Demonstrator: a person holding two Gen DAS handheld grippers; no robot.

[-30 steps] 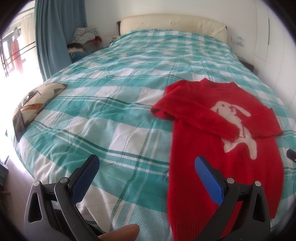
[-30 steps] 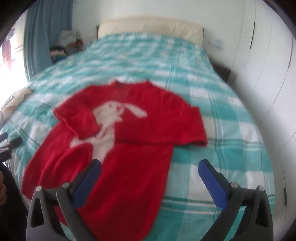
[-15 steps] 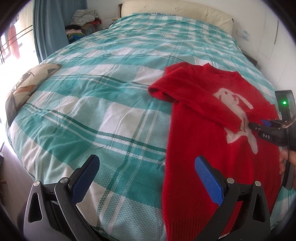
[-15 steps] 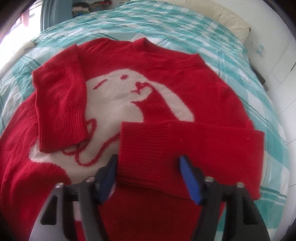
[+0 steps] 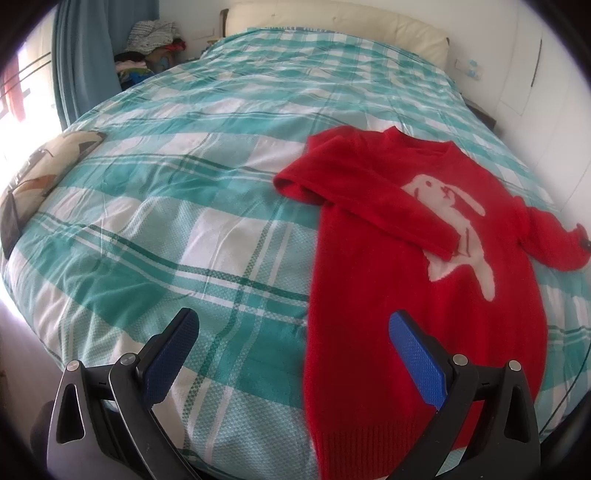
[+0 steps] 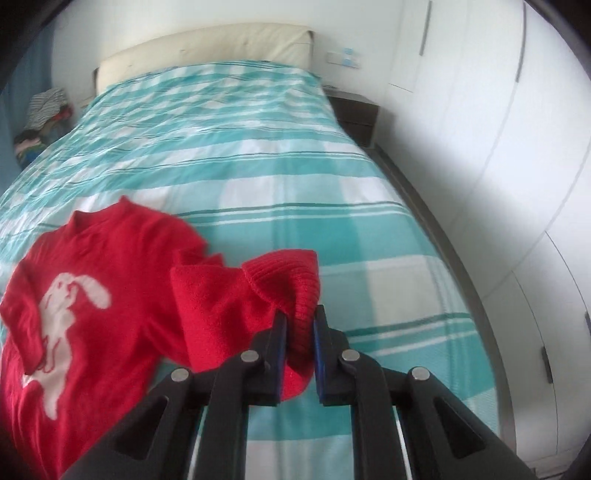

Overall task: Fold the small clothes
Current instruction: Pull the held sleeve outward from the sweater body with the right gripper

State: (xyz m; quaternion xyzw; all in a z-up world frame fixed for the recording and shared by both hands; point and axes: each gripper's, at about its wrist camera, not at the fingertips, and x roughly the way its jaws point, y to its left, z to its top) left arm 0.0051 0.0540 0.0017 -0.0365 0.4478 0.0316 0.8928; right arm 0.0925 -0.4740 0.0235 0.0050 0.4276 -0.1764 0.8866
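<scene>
Red sweater lies face up near the bed's right edge, one sleeve folded across, body unfolded. My right gripper, jaws just closed, clamps the other cuff, now pulled outward instead of lying folded across; my left gripper hangs released.

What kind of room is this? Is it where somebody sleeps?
Yes, it looks like a bedroom. There is a big bed with a teal checked cover, a padded cream headboard, and white wardrobe doors beside it. A red sweater lies on the bed.
</scene>
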